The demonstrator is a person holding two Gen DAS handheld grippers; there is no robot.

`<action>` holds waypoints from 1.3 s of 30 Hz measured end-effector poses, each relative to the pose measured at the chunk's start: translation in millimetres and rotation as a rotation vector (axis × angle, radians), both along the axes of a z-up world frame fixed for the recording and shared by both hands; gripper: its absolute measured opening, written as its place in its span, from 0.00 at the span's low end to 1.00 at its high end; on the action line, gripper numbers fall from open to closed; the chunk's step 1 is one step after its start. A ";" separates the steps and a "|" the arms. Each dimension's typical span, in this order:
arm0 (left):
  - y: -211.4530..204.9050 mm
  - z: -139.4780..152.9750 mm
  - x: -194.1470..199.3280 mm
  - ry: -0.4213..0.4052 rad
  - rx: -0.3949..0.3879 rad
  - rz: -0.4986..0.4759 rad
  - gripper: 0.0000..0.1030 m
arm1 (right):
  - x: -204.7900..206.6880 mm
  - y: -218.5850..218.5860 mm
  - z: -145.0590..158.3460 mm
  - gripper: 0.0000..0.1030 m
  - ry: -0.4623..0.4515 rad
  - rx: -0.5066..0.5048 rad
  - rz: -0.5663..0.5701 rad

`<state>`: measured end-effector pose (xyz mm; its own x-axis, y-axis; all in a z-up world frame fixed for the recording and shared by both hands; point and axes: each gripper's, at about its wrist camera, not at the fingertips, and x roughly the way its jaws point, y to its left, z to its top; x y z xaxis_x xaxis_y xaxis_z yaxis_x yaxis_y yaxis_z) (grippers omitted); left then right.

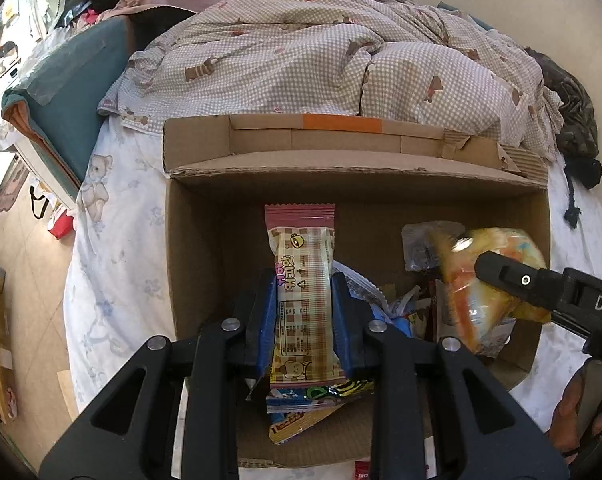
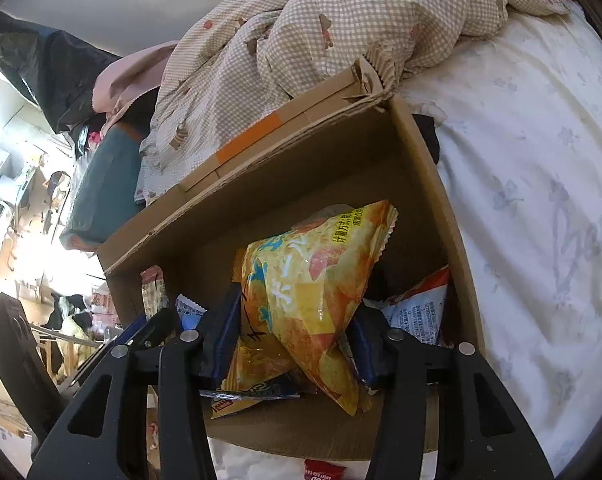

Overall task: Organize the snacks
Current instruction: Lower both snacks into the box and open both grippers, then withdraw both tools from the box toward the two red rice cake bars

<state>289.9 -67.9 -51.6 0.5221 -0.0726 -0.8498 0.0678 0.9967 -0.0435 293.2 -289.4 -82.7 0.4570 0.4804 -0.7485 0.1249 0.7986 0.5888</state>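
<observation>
An open cardboard box (image 1: 193,240) sits on the bed; it also shows in the right wrist view (image 2: 433,184). My left gripper (image 1: 304,312) is shut on a pink-and-beige checked snack bar (image 1: 303,292), held upright over the box. My right gripper (image 2: 293,340) is shut on a yellow-orange chip bag (image 2: 313,288), held over the box's right side. That bag (image 1: 489,280) and the right gripper's black finger (image 1: 513,276) show at right in the left wrist view. Several loose snack packets (image 1: 309,404) lie on the box floor; a white-and-orange packet (image 2: 417,312) lies there too.
A checked quilt with bears (image 1: 321,56) is heaped behind the box. The white bed sheet (image 2: 541,200) spreads to the right. A teal cushion (image 1: 69,92) lies at the bed's left. A red wrapper (image 2: 325,470) lies by the box's near edge. The cluttered floor (image 1: 29,240) is at left.
</observation>
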 end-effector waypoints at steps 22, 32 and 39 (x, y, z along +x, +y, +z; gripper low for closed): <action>13.4 41.1 -26.6 -0.089 -0.018 0.012 0.80 | -33.1 -21.4 35.2 0.90 -0.077 -0.039 -0.060; 29.8 69.2 -73.3 -0.181 -0.044 0.015 0.82 | -76.3 -21.0 49.3 0.90 -0.089 -0.057 -0.035; 38.5 77.4 -102.3 -0.192 -0.059 0.011 0.82 | -111.0 -12.8 49.3 0.90 -0.079 -0.072 -0.003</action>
<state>187.5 -29.4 25.8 0.6753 -0.1126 -0.7289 0.0695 0.9936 -0.0891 182.2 -302.3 -33.4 0.5172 0.4249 -0.7430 0.0828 0.8392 0.5375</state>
